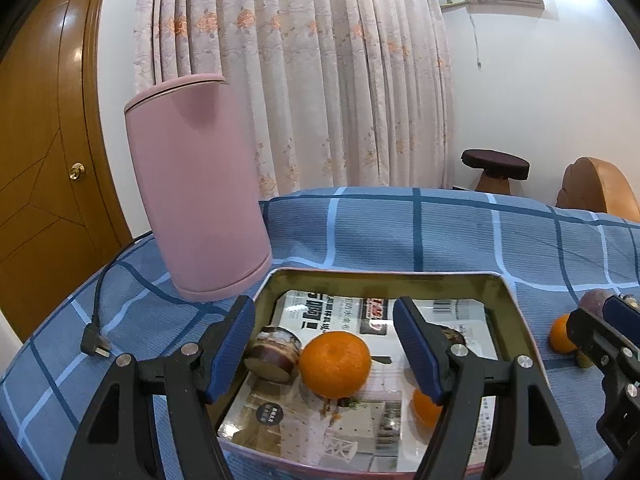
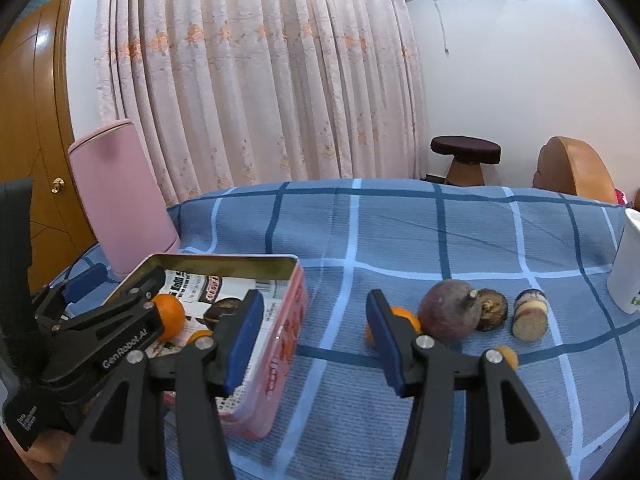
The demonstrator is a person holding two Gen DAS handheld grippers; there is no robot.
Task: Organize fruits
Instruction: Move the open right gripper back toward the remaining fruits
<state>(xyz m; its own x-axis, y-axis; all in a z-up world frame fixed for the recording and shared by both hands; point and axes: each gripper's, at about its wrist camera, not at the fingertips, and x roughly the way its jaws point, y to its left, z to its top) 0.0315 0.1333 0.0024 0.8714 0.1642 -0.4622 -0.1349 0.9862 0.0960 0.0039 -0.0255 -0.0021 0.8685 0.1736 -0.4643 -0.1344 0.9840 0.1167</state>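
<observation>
A pink tin box (image 1: 384,280) (image 2: 296,300) lined with printed paper sits on the blue checked cloth. Inside lie a large orange (image 1: 335,364) (image 2: 170,316), a small orange (image 1: 426,408) (image 2: 199,336), a brown-banded cut fruit (image 1: 272,354) and a dark fruit (image 2: 222,311). My left gripper (image 1: 326,354) is open above the box, the large orange between its fingers without touching them. My right gripper (image 2: 316,342) is open over the cloth right of the box. On the cloth lie an orange (image 2: 404,318), a purple round fruit (image 2: 448,316), a dark brown fruit (image 2: 492,309), a cut banded fruit (image 2: 530,314) and a small yellow fruit (image 2: 507,356).
A tall pink cylinder (image 1: 196,208) (image 2: 120,196) stands behind the box at left. A black cable plug (image 1: 94,344) lies left of the box. A white cup (image 2: 628,264) stands at the right edge. A stool (image 2: 466,158) and a chair (image 2: 572,172) are beyond the table.
</observation>
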